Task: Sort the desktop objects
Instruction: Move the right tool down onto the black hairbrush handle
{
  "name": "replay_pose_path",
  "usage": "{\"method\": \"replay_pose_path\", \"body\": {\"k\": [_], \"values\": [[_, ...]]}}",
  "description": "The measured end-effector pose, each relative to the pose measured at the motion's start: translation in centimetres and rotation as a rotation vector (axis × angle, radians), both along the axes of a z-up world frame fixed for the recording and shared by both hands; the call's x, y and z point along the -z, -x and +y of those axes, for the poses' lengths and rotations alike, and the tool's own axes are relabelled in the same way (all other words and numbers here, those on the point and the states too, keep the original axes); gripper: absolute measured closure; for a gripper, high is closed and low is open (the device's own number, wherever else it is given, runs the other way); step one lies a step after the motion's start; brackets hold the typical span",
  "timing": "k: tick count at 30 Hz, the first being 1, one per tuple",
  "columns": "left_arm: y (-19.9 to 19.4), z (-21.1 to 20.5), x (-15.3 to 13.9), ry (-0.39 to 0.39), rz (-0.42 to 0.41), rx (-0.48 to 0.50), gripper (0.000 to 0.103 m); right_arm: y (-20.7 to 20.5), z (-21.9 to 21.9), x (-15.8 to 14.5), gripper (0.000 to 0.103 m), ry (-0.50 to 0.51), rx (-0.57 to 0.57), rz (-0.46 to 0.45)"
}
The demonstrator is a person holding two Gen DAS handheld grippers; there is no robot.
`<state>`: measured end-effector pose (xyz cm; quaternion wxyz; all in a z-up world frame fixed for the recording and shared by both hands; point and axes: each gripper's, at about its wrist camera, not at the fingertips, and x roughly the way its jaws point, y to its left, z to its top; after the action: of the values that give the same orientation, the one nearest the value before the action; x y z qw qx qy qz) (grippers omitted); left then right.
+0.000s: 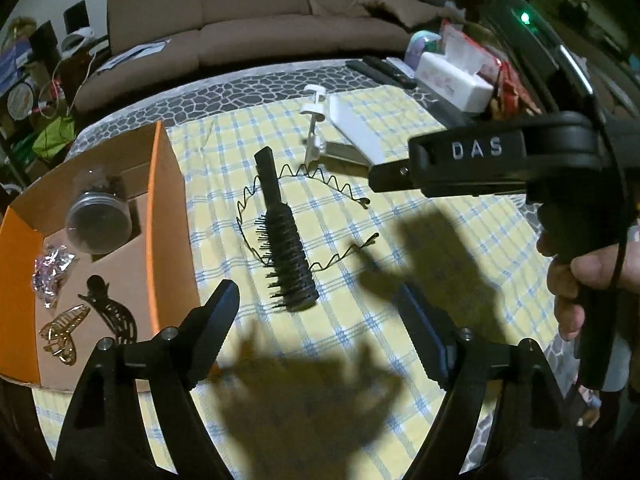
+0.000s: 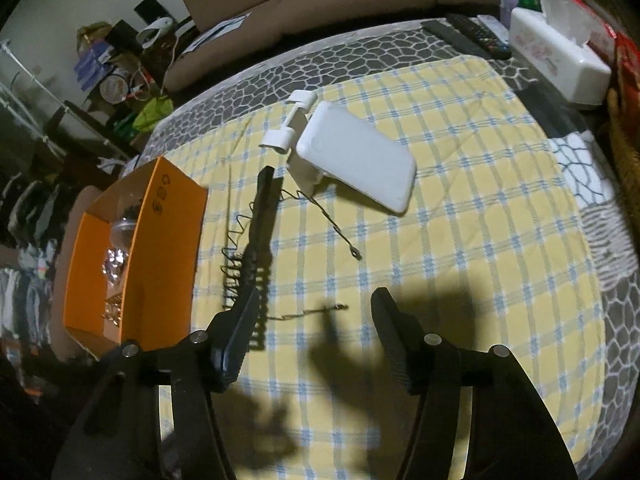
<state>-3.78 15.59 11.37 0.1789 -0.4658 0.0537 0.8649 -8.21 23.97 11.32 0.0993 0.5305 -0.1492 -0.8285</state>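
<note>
A black round hairbrush (image 1: pixel 282 236) lies on the yellow checked cloth (image 1: pixel 400 264), across a black wavy wire headband (image 1: pixel 304 216). Both also show in the right wrist view: brush (image 2: pixel 258 232), headband (image 2: pixel 320 208). An orange cardboard box (image 1: pixel 160 208) at the left holds a clear jar (image 1: pixel 98 216), a gold claw clip (image 1: pixel 64 332), a black claw clip (image 1: pixel 114 312) and a shiny packet (image 1: pixel 50 272). My left gripper (image 1: pixel 320 316) is open and empty just short of the brush head. My right gripper (image 2: pixel 314 316) is open and empty above the cloth, right of the brush.
A white folding mirror on a stand (image 2: pixel 356 160) sits behind the headband. A white tissue box (image 2: pixel 556 60), remote controls (image 2: pixel 468 34) and red packets (image 1: pixel 508 76) line the table's far right. A sofa (image 1: pixel 248 20) stands beyond. The right gripper's body (image 1: pixel 500 160) crosses the left wrist view.
</note>
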Motion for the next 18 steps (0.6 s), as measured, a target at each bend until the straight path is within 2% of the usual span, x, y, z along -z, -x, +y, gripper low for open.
{"method": "replay_pose_path", "body": {"k": [3, 6, 7, 10, 11, 14, 16, 17, 18], "values": [[0.6, 0.3, 1.1, 0.005, -0.011, -0.013, 0.024, 0.8, 0.0, 0.5, 0.046, 0.03, -0.011, -0.013], [0.9, 0.5, 2.3, -0.007, -0.023, -0.034, 0.025, 1.7, -0.2, 1.4, 0.059, 0.044, -0.028, -0.032], [0.8, 0.6, 2.4, 0.002, -0.002, -0.043, 0.025, 2.0, -0.3, 1.7, 0.063, 0.044, -0.035, -0.04], [0.8, 0.9, 2.6, 0.02, 0.043, -0.055, 0.025, 2.7, -0.9, 2.6, 0.064, 0.047, -0.058, -0.059], [0.8, 0.8, 2.6, 0.031, 0.057, -0.063, 0.028, 3.0, -1.1, 2.8, 0.064, 0.055, -0.065, -0.062], [0.8, 0.6, 2.5, 0.006, 0.077, -0.073, 0.031, 3.5, -1.6, 3.4, 0.064, 0.094, -0.085, -0.066], [1.0, 0.8, 2.7, 0.005, 0.075, -0.071, 0.038, 3.9, -1.8, 3.7, 0.064, 0.126, -0.091, -0.075], [1.0, 0.8, 2.9, -0.004, 0.079, -0.067, 0.045, 4.2, -1.8, 3.9, 0.064, 0.142, -0.095, -0.083], [1.0, 0.9, 2.9, -0.005, 0.085, -0.067, 0.047, 4.5, -1.9, 4.2, 0.064, 0.164, -0.102, -0.095]]}}
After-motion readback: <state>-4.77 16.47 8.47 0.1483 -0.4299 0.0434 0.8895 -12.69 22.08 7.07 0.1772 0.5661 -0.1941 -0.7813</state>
